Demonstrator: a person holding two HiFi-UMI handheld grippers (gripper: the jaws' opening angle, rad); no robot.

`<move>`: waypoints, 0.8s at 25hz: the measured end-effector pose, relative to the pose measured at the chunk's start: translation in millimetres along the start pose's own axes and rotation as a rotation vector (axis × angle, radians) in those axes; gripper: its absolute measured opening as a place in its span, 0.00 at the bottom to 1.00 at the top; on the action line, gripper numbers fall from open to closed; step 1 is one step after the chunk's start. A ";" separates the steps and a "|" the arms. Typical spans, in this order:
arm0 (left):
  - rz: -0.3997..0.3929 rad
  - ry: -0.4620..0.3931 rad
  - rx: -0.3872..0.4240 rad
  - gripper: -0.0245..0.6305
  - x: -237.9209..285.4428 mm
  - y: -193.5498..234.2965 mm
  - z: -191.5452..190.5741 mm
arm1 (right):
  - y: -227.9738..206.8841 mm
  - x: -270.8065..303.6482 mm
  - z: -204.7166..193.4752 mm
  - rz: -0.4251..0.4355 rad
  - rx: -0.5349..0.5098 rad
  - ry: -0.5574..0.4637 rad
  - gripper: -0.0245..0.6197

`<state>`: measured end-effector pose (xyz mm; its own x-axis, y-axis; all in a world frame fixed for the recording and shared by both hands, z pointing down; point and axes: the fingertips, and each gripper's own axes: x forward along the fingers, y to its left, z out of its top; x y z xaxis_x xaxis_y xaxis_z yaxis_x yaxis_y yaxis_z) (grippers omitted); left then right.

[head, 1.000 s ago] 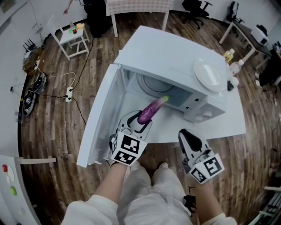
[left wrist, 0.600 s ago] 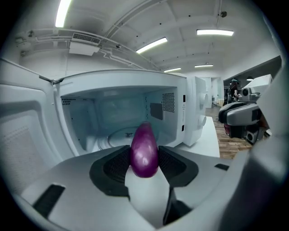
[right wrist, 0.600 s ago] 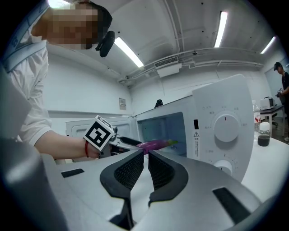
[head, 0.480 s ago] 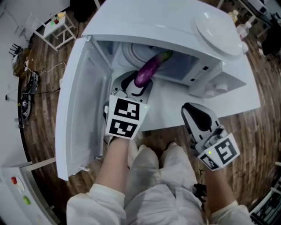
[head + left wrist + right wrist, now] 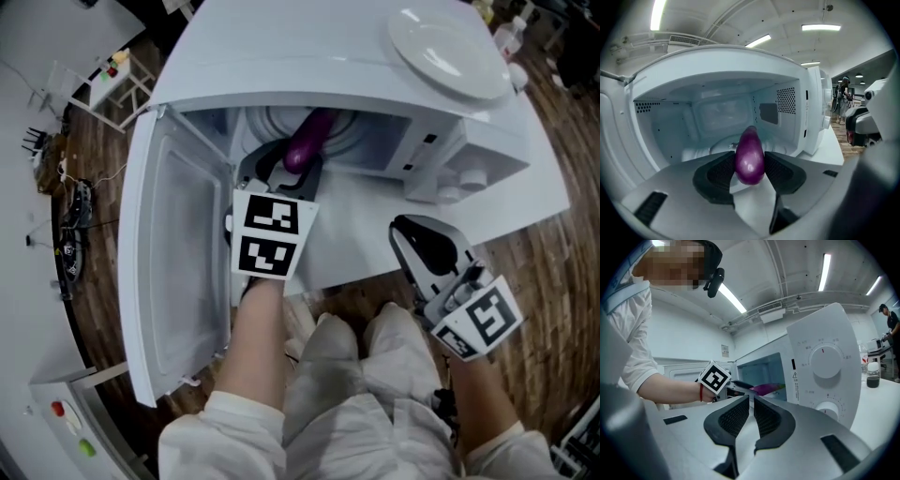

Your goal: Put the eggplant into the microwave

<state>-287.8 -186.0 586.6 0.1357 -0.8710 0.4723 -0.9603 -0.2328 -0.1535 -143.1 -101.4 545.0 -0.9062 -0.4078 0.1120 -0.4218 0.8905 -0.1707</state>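
Gripping the eggplant (image 5: 305, 141), the left claw (image 5: 750, 167) has entered the microwave (image 5: 309, 47).

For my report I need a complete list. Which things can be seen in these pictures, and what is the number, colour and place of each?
microwave: one, white, on the table, its door open
eggplant: one, purple, in the left gripper's jaws, reaching into the microwave
plate: one, white, on top of the microwave
table: one, white, under the microwave
floor: one, brown wood, around the table
small rack: one, white, on the floor, far left
cables: several, black, on the floor, left
left gripper: one, grey, black pads, closed on the eggplant
right gripper: one, same colours, jaws together, empty, beside the microwave
person's legs: two, light trousers, bottom of head view
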 end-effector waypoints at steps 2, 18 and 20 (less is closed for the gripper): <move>0.002 0.013 0.002 0.34 7.6 2.0 -1.5 | -1.7 -1.7 -1.3 -0.004 0.007 0.001 0.10; -0.008 0.009 0.061 0.34 32.6 9.9 -2.0 | -2.5 -4.1 -0.6 -0.026 0.018 -0.013 0.10; -0.012 -0.022 0.060 0.42 31.6 8.9 2.9 | -0.6 -3.0 1.5 -0.025 0.017 -0.014 0.10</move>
<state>-291.4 -216.9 597.6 0.1530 -0.8770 0.4555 -0.9424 -0.2682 -0.1998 -140.2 -101.1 543.3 -0.8957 -0.4327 0.1025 -0.4446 0.8765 -0.1848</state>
